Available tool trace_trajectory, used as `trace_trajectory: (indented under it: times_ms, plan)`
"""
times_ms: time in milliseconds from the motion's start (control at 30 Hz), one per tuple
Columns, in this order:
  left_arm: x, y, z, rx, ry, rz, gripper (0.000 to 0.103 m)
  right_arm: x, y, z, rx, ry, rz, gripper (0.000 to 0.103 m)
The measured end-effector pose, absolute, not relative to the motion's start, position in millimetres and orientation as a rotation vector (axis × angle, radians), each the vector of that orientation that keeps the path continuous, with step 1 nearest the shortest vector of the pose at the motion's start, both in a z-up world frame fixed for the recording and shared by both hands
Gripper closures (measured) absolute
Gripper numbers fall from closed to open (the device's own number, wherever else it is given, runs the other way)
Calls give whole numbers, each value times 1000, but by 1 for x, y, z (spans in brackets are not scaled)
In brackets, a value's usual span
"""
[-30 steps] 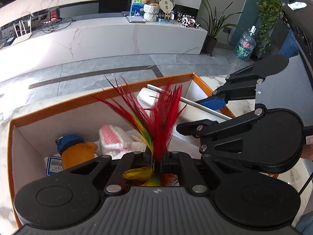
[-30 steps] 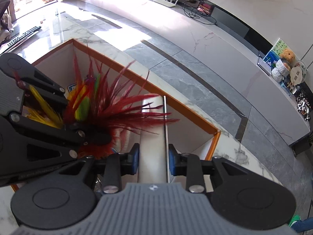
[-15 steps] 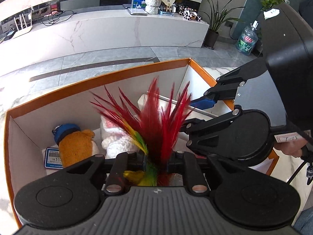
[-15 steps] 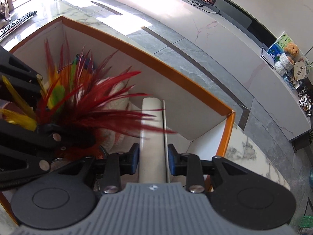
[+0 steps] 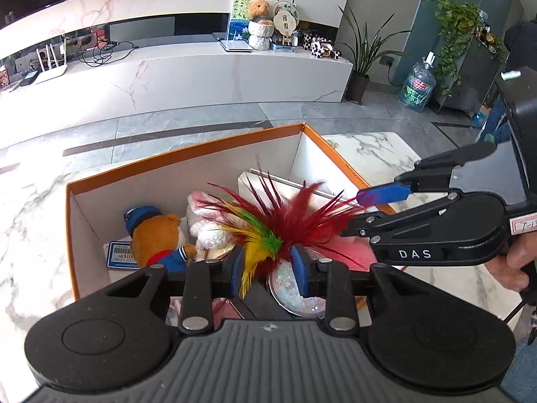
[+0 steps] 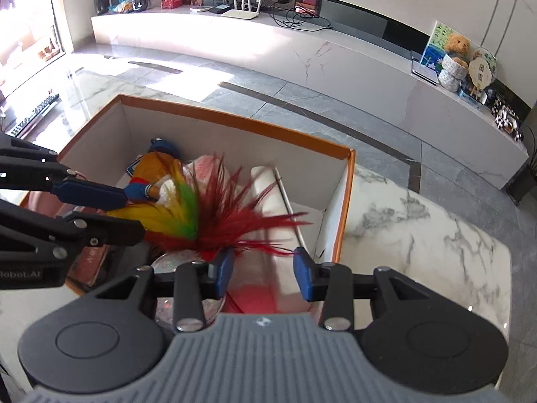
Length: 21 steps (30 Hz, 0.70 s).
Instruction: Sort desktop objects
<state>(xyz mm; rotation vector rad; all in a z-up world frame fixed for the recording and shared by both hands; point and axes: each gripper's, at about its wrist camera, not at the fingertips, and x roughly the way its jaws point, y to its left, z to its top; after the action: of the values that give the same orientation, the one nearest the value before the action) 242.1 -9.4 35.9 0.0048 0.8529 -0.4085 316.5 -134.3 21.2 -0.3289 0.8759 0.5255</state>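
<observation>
A feather toy (image 5: pixel 278 225) (image 6: pixel 214 221) with red, green and yellow plumes lies in the orange-rimmed white box (image 5: pixel 188 158) (image 6: pixel 235 121). My left gripper (image 5: pixel 268 268) (image 6: pixel 126 211) hangs just above its yellow end, jaws opening, and the pads do not press it. A white roll (image 5: pixel 256 184) (image 6: pixel 265 184) with a thin rod lies along the box's right side. My right gripper (image 6: pixel 263 272) (image 5: pixel 364 211) stands over its near end, jaws opening, with nothing gripped.
The box also holds a brown bear plush in a blue cap (image 5: pixel 154 235) (image 6: pixel 151 168), a pink-white knitted plush (image 5: pixel 204 225), a glittery disc (image 5: pixel 295 294), a pink item (image 6: pixel 256 297) and a price card (image 5: pixel 119 255). Marble tabletop (image 6: pixel 419 235) surrounds it. A hand (image 5: pixel 517 255) holds the right gripper.
The left jaws let go of the feather toy and the right jaws let go of the white roll. Both grippers drew back and up from the box, and the feathers dropped flatter.
</observation>
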Motion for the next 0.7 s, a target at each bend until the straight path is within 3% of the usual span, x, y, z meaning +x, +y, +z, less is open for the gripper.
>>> trace_trajectory:
  times_ms: [433, 700]
  plan:
    - [177, 6, 41, -19, 864, -321, 66, 259, -156, 6, -100, 878, 420, 60]
    - [150, 4, 49, -35, 827, -287, 54, 229, -162, 1, 33, 915, 431, 60]
